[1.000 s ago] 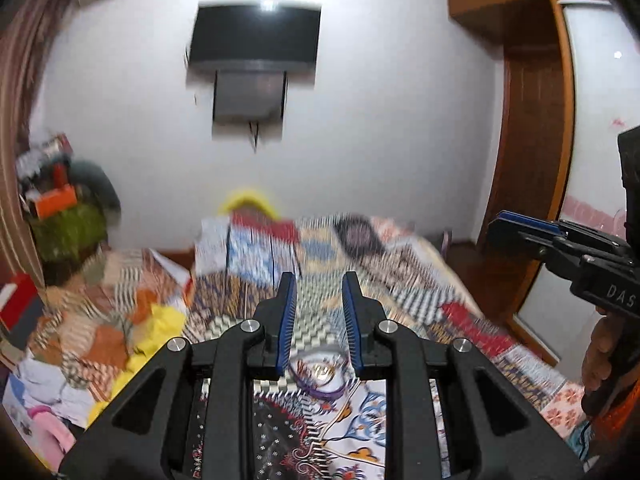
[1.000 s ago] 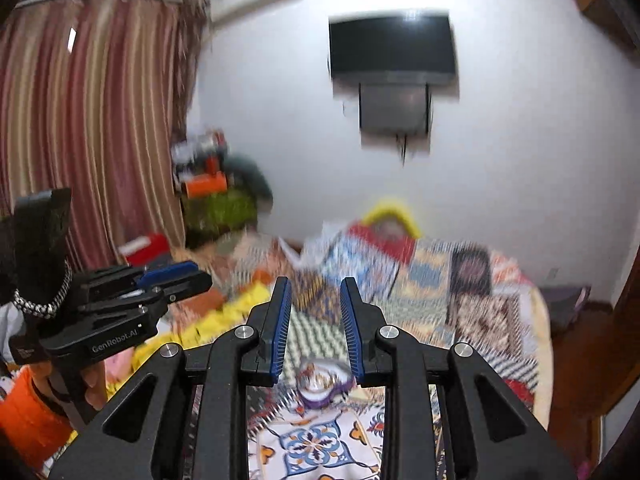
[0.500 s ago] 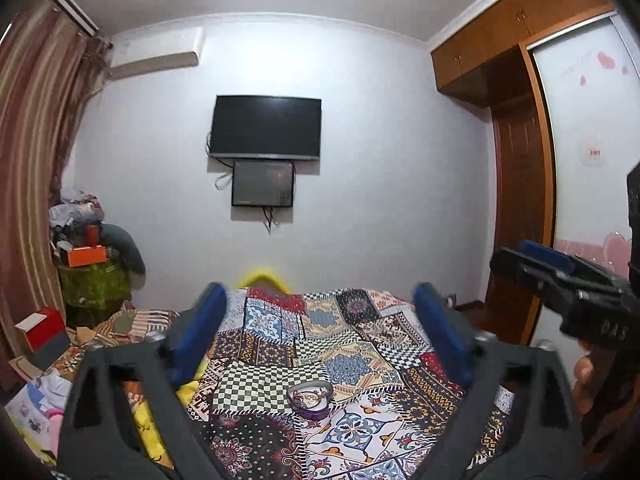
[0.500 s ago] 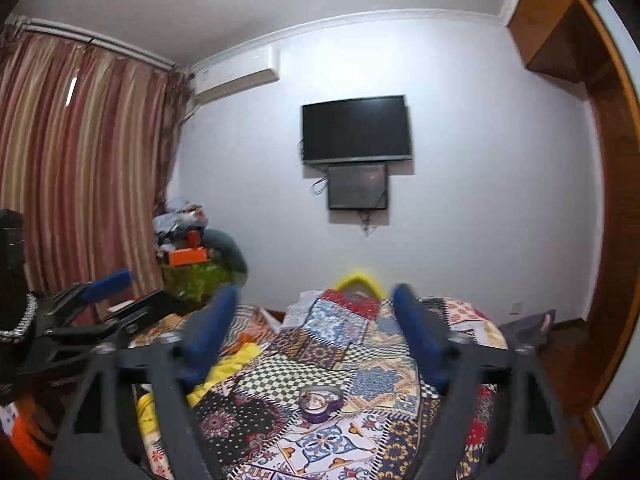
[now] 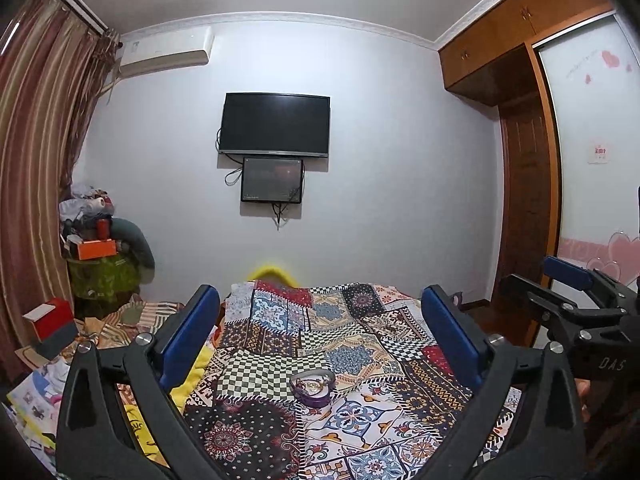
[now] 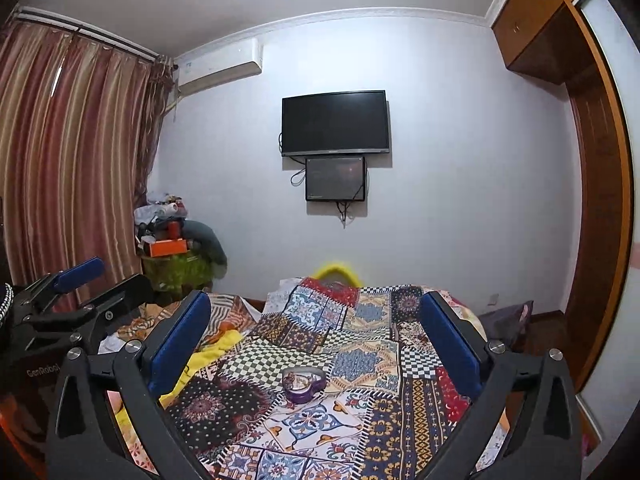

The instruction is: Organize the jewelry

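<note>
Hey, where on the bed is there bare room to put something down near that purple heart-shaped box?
The patchwork bedspread lies bare all around the purple heart-shaped box: ahead of it toward the yellow headboard, to its right, and the near patches between the open grippers. It is crowded along the bed's left edge, with yellow cloth and loose clothes.

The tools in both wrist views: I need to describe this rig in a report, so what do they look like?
Both are alike: the left tool and the right tool have black angular frames with triangular cut-outs, silver bolts and two fingers faced with blue pads. Seen from the right wrist, the left tool's side carries white lettering starting "GenRobo"; the right tool's side shows "DAS". No sleeves or cables show.
</note>
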The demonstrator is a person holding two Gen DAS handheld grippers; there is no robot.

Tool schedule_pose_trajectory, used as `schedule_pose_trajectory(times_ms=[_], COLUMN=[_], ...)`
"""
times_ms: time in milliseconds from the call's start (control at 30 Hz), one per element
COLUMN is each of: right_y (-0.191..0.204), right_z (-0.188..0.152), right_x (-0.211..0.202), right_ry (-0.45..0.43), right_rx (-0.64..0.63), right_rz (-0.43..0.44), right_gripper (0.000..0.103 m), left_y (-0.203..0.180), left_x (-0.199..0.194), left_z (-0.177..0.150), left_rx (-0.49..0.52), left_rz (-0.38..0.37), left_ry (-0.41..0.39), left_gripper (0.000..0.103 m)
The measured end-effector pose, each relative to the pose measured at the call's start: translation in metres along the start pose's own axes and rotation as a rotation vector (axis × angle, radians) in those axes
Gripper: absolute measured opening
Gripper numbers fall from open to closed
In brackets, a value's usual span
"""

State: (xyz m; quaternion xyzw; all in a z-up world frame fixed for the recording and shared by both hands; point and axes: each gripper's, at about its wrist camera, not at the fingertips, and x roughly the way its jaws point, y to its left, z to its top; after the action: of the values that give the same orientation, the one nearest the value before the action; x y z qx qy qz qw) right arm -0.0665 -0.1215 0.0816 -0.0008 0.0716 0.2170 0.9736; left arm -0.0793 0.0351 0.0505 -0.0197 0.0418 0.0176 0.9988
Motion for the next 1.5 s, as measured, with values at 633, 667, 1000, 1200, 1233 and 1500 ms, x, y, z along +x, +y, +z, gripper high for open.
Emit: schedule_pose_trajectory(times_ms=[633, 667, 1000, 1200, 1233, 1500], right_y=[-0.005, -0.006, -0.011, -0.012, -0.012, -0.013], right_z=[-0.008, -0.008, -0.008, -0.009, -0.01, -0.009], right_x=[-0.004, -0.005, -0.005, -0.004, -0.004, -0.003], right_ry=[0.04, 0.04, 0.057, 0.071, 0.072, 0.081], right_rx=[0.014, 0.016, 0.029, 0.033, 0.034, 0.029], right_rz=[0.008, 0.008, 0.002, -0.006, -0.007, -0.02], right_gripper=[0.103, 0.103, 0.103, 0.103, 0.103, 0.103], left_y=[0.003, 0.003, -0.001, -0.005, -0.006, -0.007], left_x=[0.008, 0.008, 0.012, 0.014, 0.015, 0.017], left_z=[-0.005, -0.005, -0.01, -0.01, -0.011, -0.012], left_rx=[0.005, 0.004, -0.007, 0.012, 0.014, 0.014], left_rz=[0.005, 0.005, 0.006, 0.011, 0.012, 0.001], left_ry=[0.021, 0.023, 0.035, 0.04, 0.041, 0.048], left_gripper=[0.102, 0.102, 0.102, 0.102, 0.102, 0.102])
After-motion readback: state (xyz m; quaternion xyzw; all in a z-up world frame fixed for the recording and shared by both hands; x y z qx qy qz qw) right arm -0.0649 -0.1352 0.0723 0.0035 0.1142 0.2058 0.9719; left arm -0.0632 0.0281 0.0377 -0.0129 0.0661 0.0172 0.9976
